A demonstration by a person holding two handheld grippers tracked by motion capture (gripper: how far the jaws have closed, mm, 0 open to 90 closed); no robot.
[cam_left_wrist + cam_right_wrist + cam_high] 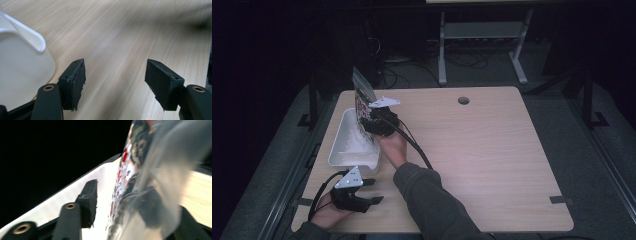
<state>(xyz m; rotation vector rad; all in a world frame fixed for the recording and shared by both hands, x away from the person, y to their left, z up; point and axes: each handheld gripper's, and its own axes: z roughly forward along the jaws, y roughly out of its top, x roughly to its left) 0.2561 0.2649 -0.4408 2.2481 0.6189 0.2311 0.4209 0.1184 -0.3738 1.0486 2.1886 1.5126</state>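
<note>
1 bag (pixel 362 97), 1 white tub (pixel 346 145), 2 grippers.

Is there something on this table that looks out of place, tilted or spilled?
Nothing looks spilled or damaged. The printed plastic bag stands tilted over the white tray at the table's left edge, at the right gripper; the right gripper view is too blurred to show its grip. The left gripper is open over bare wood.

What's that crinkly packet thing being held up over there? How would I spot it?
Start at the wooden table and find the white tub at its left edge. Above the tub, the right gripper holds a plastic packet upright: clear and shiny with busy red and dark printing, the one colourful thing there.
</note>
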